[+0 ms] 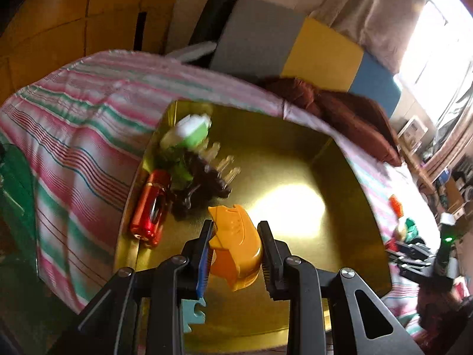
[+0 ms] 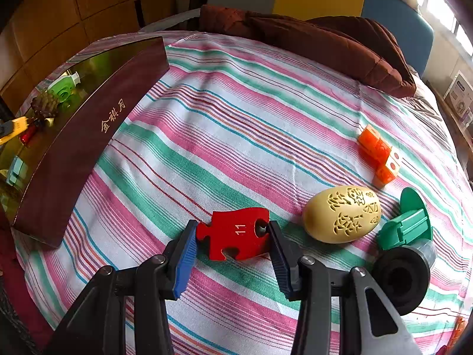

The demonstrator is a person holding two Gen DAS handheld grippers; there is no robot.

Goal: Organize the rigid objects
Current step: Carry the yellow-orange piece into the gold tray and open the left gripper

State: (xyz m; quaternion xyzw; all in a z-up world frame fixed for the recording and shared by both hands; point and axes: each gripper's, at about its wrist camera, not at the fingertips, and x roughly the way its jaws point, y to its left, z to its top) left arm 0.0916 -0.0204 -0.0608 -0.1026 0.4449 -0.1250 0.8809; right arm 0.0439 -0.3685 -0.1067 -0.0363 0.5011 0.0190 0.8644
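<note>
Over the gold-lined box (image 1: 295,148) the left gripper (image 1: 236,230) clamps an orange plastic piece (image 1: 233,236), while the right gripper (image 2: 233,230) pinches a flat red jigsaw piece (image 2: 233,232) on the striped bed cover (image 2: 236,103).

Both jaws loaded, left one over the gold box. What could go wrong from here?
1. The left gripper pinches the curved orange plastic piece on its rounded sides; it may slip out early.
2. Dropped there, it could hit the red metallic car or the dark bristly toy crowded along the gold-lined box's wall.
3. The right gripper grips the red number-11 puzzle piece by its notched edges; it may twist.
</note>
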